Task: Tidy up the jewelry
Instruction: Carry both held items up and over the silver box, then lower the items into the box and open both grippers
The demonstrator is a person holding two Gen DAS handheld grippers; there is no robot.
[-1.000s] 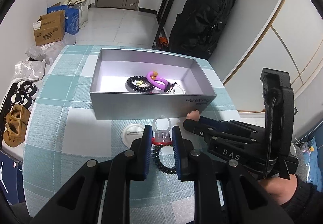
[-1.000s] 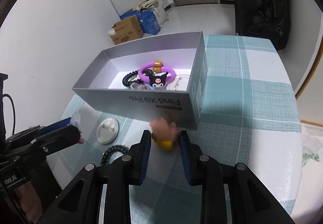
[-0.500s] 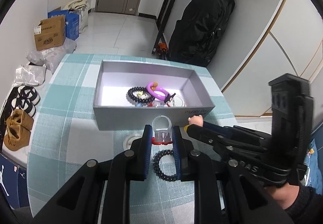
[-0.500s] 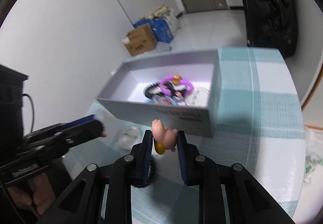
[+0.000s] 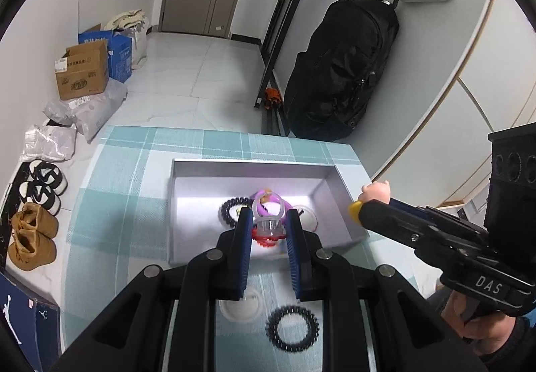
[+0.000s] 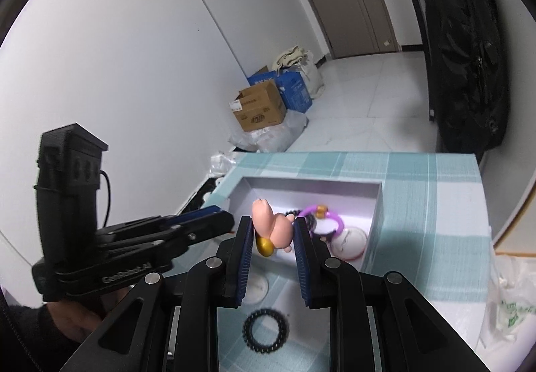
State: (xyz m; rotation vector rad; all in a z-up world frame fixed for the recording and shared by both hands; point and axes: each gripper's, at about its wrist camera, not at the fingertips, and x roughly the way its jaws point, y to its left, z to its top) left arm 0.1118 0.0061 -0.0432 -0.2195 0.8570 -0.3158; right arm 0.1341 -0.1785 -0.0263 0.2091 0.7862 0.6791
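While both my tongs hang over the teal-and-white checked tablecloth (image 5: pixel 110 204), my left gripper (image 5: pixel 267 228) is clamped on a clear plastic ring with a red frilled base (image 5: pixel 268 228), above the near wall of the shallow grey cardboard box (image 5: pixel 330 176). My right gripper (image 6: pixel 272 231) pinches a small pink figurine with a yellow base (image 6: pixel 273 224), raised beside the box's near edge. Inside the box lie a purple bracelet (image 6: pixel 330 216) and a black coil hair tie (image 5: pixel 231 208). Another black spiral hair tie (image 5: pixel 292 327) and a round white badge (image 5: pixel 240 305) rest on the cloth.
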